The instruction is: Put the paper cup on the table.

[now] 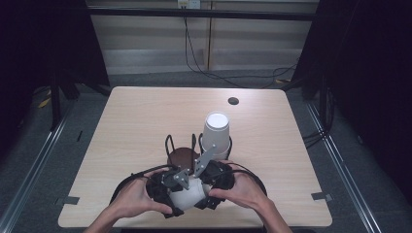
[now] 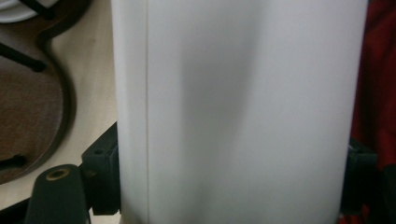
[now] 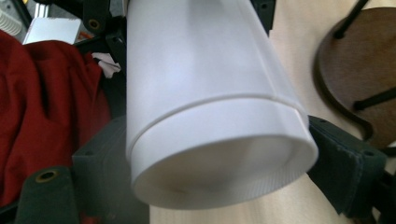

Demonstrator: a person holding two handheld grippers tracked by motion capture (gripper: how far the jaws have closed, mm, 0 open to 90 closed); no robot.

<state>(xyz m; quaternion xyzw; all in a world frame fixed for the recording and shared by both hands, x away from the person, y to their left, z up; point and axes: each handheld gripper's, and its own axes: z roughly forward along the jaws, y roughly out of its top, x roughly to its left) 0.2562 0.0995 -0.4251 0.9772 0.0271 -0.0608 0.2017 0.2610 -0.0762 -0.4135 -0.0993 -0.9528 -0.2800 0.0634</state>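
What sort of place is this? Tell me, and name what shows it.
Probably a lab or studio set up for recording, not a home. A lone wooden table stands between dark curtains, metal rails run along the grey floor, and cables trail from the back wall.

far half of table (image 1: 145, 111) free | cup stack (image 1: 216, 133), wire rack (image 1: 182, 150) block ahead

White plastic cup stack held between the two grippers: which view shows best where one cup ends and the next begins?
The right gripper view: the white plastic cup stack shows a clear ridge where the outer cup's rim meets the inner one. The left gripper view gives a plain white wall. The high view has it small, between both hands.
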